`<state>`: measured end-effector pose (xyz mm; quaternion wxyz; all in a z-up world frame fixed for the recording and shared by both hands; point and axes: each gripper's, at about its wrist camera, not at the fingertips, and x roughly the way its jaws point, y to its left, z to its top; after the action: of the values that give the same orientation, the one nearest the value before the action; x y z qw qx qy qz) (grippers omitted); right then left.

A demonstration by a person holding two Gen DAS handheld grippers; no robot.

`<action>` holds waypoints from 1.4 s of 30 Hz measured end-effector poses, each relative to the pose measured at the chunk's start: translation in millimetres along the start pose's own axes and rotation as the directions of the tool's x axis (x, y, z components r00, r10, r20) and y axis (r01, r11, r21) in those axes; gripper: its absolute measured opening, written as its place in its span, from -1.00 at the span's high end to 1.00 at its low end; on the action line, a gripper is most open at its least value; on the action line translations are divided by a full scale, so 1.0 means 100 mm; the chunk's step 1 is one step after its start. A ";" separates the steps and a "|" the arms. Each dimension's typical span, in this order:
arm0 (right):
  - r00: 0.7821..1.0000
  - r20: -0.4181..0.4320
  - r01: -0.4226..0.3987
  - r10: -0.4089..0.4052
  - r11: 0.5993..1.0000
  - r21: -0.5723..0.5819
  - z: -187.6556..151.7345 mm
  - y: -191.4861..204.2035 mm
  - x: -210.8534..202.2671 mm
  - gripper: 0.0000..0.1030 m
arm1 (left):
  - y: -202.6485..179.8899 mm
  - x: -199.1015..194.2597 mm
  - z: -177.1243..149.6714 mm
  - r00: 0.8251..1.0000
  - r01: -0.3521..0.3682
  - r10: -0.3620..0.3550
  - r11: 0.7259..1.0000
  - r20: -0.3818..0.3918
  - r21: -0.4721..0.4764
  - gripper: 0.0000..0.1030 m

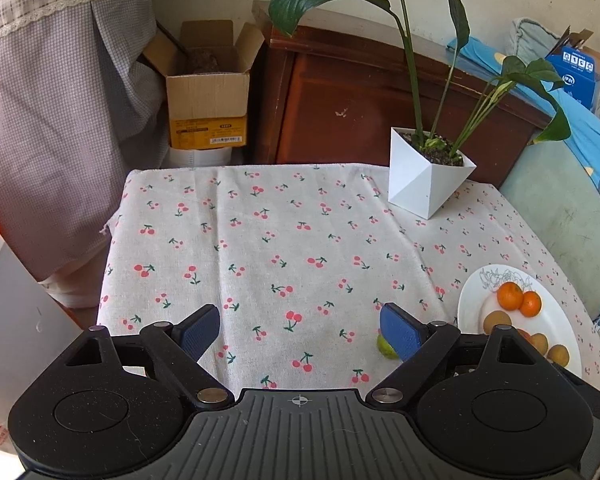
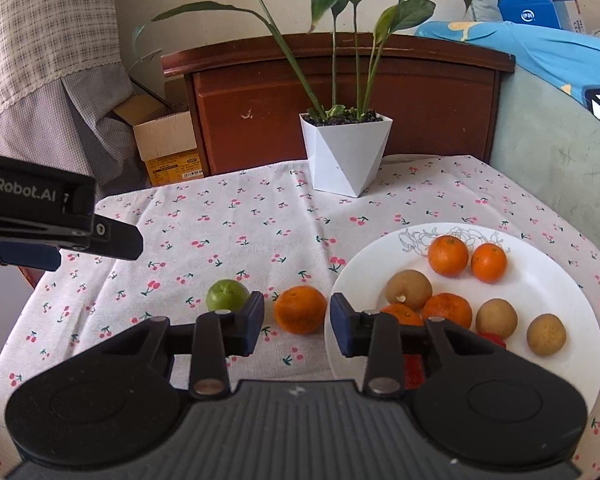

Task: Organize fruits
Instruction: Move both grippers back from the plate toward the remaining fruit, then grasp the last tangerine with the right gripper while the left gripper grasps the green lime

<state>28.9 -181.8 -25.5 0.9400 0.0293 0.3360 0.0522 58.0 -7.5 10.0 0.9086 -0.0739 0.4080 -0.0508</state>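
On the cherry-print cloth (image 2: pixel 220 232) lie a loose orange (image 2: pixel 300 309) and a green fruit (image 2: pixel 227 295). My right gripper (image 2: pixel 297 326) is open low over the cloth, with the orange just ahead between its fingertips and a small gap on each side. The white plate (image 2: pixel 560 264) to its right holds several oranges and brown round fruits; something red is half hidden under the right finger. My left gripper (image 1: pixel 302 330) is wide open with only cloth between its pads. The green fruit (image 1: pixel 385 349) peeks out behind its right finger, and the plate (image 1: pixel 470 304) lies further right.
A white faceted pot (image 2: pixel 344 156) with a tall leafy plant stands at the table's far side, also the pot (image 1: pixel 428 188). One left gripper finger (image 2: pixel 116 240) hangs over the table's left edge. Behind are a wooden headboard (image 2: pixel 340 92), a cardboard box (image 1: pixel 208 100) and blue bedding (image 2: pixel 540 52).
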 end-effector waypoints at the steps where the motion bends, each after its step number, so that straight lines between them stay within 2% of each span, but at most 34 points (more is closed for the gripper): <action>1: 1.000 0.002 0.003 -0.003 1.000 -0.014 -0.01 0.01 0.02 0.33 | 0.00 0.00 0.00 1.000 0.002 -0.002 1.000 -0.002 0.003 -0.73; 14: 0.998 0.032 0.059 -0.053 0.978 -0.200 -0.03 0.21 0.11 0.45 | 0.06 0.07 -0.03 1.000 -0.010 0.010 1.000 -0.026 -0.012 -0.73; 17: 0.999 0.016 0.038 -0.035 0.985 -0.166 -0.01 0.18 0.08 0.46 | 0.05 0.08 -0.03 1.000 -0.008 0.007 1.000 -0.025 -0.014 -0.73; 22: 0.998 -0.027 -0.051 0.048 0.995 -0.084 -0.05 0.13 -0.10 0.46 | 0.02 0.08 -0.03 1.000 0.014 -0.014 1.000 -0.015 -0.013 -0.73; 27: 0.994 -0.069 -0.082 0.082 0.997 0.002 -0.16 0.06 -0.24 0.46 | -0.09 0.15 -0.06 0.998 0.052 -0.051 0.998 -0.032 0.019 -0.73; 34: 0.993 -0.065 -0.093 0.096 0.995 0.043 -0.19 0.03 -0.24 0.39 | -0.32 0.25 -0.14 0.994 0.098 -0.093 0.991 -0.053 0.095 -0.73; 42: 0.993 -0.062 -0.094 0.096 0.995 0.043 -0.20 0.02 -0.24 0.42 | -0.51 0.30 -0.18 0.991 0.130 -0.122 0.979 -0.055 0.157 -0.68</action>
<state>-2.2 -181.8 -25.7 0.9244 0.0625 0.3651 0.0910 62.8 -64.1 -15.4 0.8971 -0.0254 0.4176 -0.1424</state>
